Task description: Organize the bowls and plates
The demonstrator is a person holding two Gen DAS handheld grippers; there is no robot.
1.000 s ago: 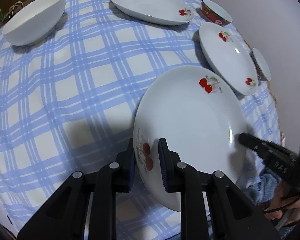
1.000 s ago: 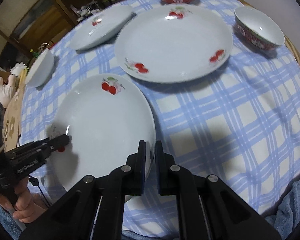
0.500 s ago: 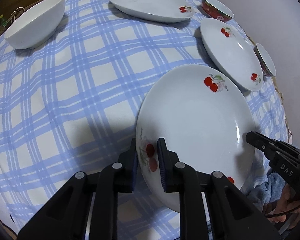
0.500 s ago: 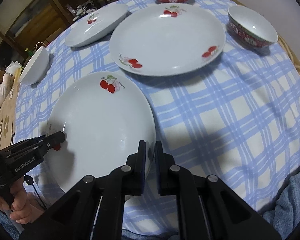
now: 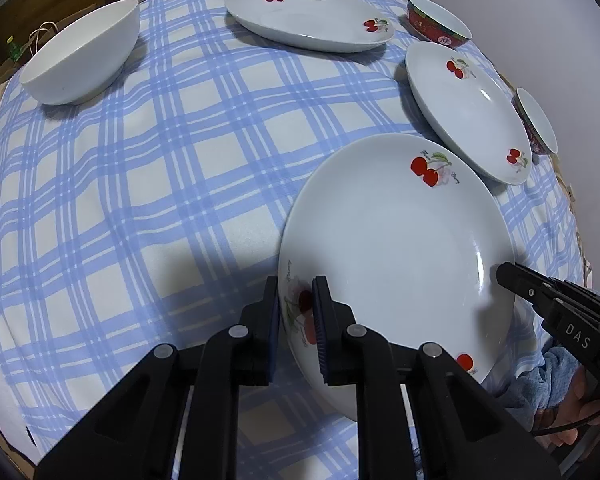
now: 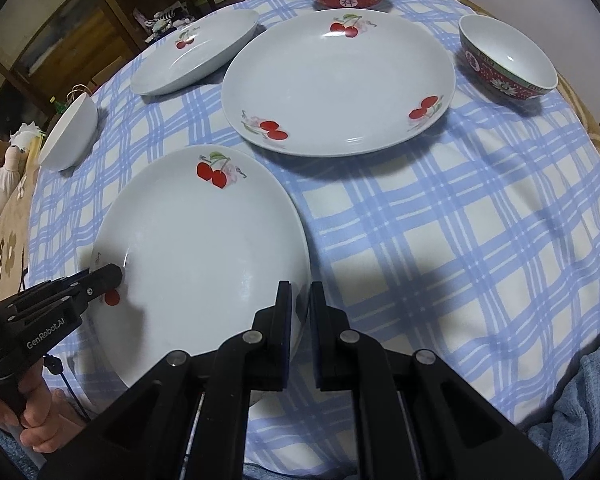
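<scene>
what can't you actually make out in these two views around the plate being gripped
- Underside of the near plate, and whether it is off the tablecloth: hidden by the plate itself, both views.
- Left gripper outer pad contact: behind the rim, left wrist view.
- Right gripper pad faces on the rim: seen only edge-on, right wrist view.
- Small print beside the cherries: too small.
- Far red bowl: partly behind a plate, left wrist view.
</scene>
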